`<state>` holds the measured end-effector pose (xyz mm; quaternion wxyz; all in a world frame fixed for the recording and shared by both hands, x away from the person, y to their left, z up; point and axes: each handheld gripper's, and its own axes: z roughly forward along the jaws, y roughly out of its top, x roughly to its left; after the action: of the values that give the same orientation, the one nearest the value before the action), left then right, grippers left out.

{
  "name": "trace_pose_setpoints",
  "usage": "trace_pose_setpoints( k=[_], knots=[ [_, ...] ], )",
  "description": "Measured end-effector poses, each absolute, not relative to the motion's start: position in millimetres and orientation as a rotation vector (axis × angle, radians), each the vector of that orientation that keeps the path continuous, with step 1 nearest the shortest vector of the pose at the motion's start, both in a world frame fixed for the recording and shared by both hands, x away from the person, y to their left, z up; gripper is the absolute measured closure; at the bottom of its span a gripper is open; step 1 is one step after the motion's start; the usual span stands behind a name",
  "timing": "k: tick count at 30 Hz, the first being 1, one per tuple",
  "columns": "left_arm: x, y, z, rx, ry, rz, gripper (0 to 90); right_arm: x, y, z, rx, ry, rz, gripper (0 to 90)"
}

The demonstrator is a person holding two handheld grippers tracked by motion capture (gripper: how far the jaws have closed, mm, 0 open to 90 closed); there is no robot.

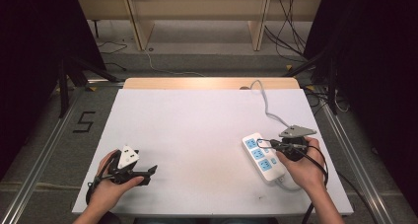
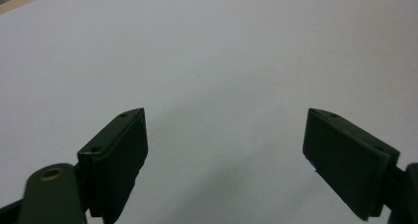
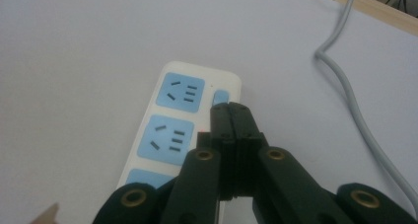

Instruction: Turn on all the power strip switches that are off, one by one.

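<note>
We take the white power strip (image 1: 263, 158) as the object of the work: it lies flat on the white table (image 1: 197, 135) near the person's right hand, well toward the table's right edge, with three blue-faced sockets in a row and a small blue switch (image 3: 221, 96) at one end, its grey cable (image 3: 345, 91) running off toward the far edge. In the right gripper view we see the right gripper (image 3: 230, 110) with its jaws pressed together, nothing between them, their joined tip resting at or just above that switch; we cannot tell whether it actually bears down on it, though a small red glint shows beside the tip. We judge the step in hand to be the pressing of the switch with the closed tip. The next move, as we read it, calls for a short, straight push downward, kept centred on the switch so the tip does not slide onto the neighbouring socket face, and light enough that the strip does not tip or skid. Well apart, at the table's near left, the left gripper (image 2: 226, 150) has its jaws spread wide over bare table, holding nothing
</note>
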<state>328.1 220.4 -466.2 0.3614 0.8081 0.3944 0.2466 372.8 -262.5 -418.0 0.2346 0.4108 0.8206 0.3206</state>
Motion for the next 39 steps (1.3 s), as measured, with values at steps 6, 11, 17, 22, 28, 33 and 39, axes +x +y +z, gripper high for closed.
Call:
trace_pose_setpoints(
  k=[6, 11, 17, 22, 28, 33, 39],
  knots=[
    [328.2, 220.4, -466.5, 2.068, 1.022, 0.639, 17.3, 380.6, -260.5, -415.9, 1.138, 2.262, 0.859, 90.0],
    [328.2, 220.3, -466.3, 2.08, 1.011, 0.64, 17.2, 385.7, -259.5, -415.9, 1.147, 2.274, 0.841, 90.0],
    [328.2, 220.2, -466.4, 2.079, 1.014, 0.637, 17.3, 391.0, -257.1, -414.7, 1.156, 2.29, 0.824, 90.0],
    [328.1, 220.3, -466.3, 2.077, 1.015, 0.637, 17.4, 396.3, -256.2, -413.9, 1.164, 2.302, 0.804, 90.0],
    [328.1, 220.1, -466.4, 2.08, 1.012, 0.639, 17.4, 403.0, -253.9, -412.2, 1.171, 2.321, 0.774, 90.0],
    [328.2, 220.3, -466.3, 2.08, 1.012, 0.638, 17.4, 409.2, -250.9, -411.1, 1.173, 2.34, 0.751, 90.0],
    [328.0, 220.2, -466.2, 2.079, 1.012, 0.639, 17.4, 417.3, -247.4, -413.2, 1.186, 2.367, 0.725, 90.0]
  ],
)
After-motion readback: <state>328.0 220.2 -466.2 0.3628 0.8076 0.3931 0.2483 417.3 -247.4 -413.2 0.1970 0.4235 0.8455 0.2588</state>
